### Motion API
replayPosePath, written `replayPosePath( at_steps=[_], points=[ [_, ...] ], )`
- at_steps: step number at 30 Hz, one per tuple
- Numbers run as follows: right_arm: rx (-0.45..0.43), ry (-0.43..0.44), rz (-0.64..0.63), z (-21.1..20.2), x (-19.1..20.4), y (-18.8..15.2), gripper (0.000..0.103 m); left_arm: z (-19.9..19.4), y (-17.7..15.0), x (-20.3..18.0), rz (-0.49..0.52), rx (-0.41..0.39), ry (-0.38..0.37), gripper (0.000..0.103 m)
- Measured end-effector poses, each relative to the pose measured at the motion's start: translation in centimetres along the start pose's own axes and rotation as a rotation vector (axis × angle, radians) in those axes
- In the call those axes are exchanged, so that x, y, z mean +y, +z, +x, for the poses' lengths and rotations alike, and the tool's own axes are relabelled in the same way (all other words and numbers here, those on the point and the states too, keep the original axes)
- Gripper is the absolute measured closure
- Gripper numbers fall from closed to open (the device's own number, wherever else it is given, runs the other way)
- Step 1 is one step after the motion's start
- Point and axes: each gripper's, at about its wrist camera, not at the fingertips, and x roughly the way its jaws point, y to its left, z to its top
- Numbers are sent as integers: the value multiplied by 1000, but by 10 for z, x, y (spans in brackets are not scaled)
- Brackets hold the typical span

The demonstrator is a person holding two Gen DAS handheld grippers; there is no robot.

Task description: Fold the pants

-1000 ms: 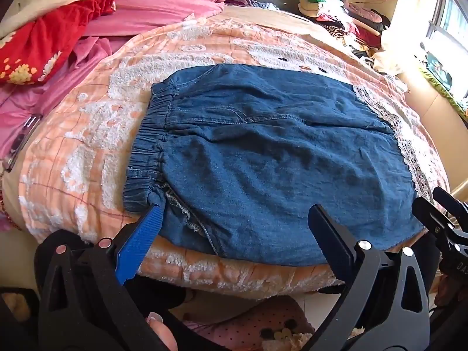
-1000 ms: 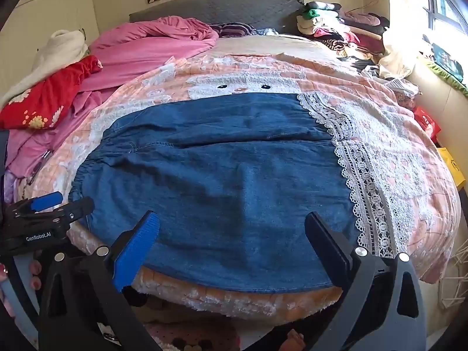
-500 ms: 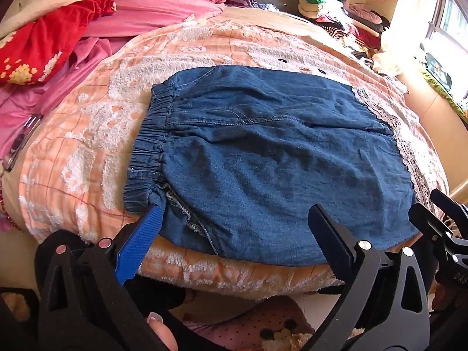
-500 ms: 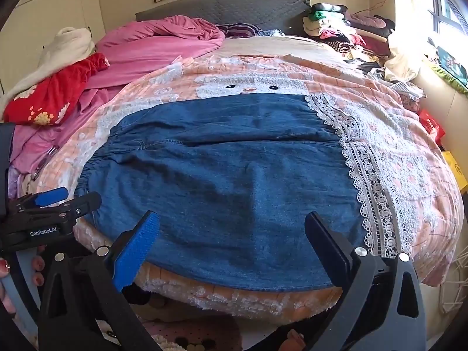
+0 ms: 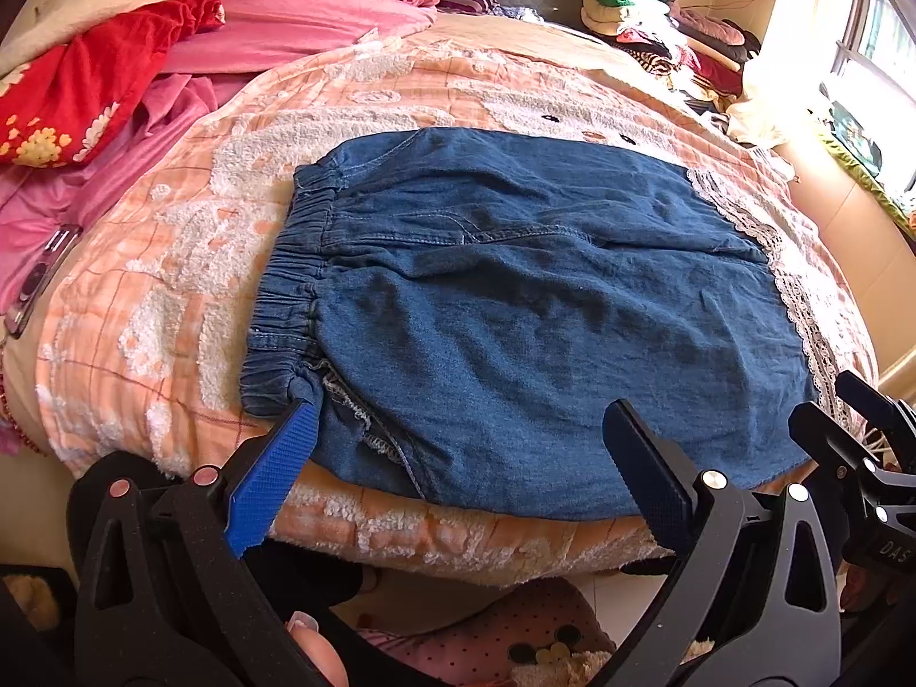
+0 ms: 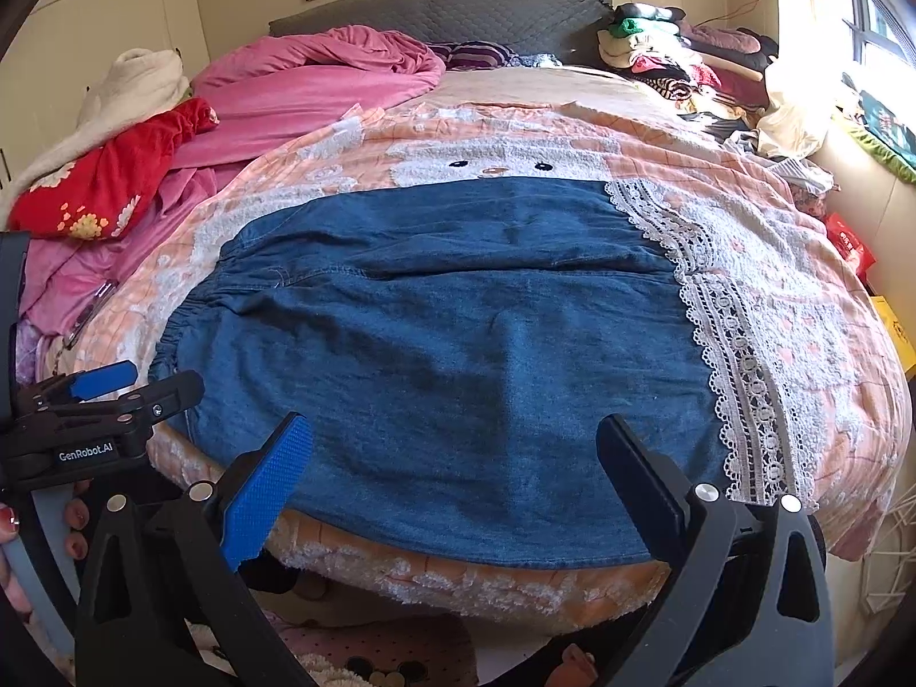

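Lying flat across the near end of the bed (image 6: pixel 813 343), the denim pants (image 5: pixel 515 315) spread wide, elastic waistband to the left, lace hem to the right. Left tool (image 5: pixel 458 446) spread wide, empty, blue pad just at the waistband corner. Right tool (image 6: pixel 452 458) also gaping, holding nothing, low over the near edge. Pink quilt (image 6: pixel 320 86), red blanket (image 5: pixel 86 86) and a clothes pile (image 6: pixel 675 57) crowd the far side.

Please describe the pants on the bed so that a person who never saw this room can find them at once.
Look at the bed's peach blanket. The pants lie flat on its near end. They are the only blue denim item, with an elastic waistband at the left and white lace trim at the right.
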Motion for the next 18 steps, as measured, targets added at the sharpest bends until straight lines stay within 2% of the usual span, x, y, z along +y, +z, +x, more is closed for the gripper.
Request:
replayPosePath(
  at_steps=[18],
  points=[
    [-2,-3,-9,1,2,1,4,0,1,-1,2,-4,4,9]
  ],
)
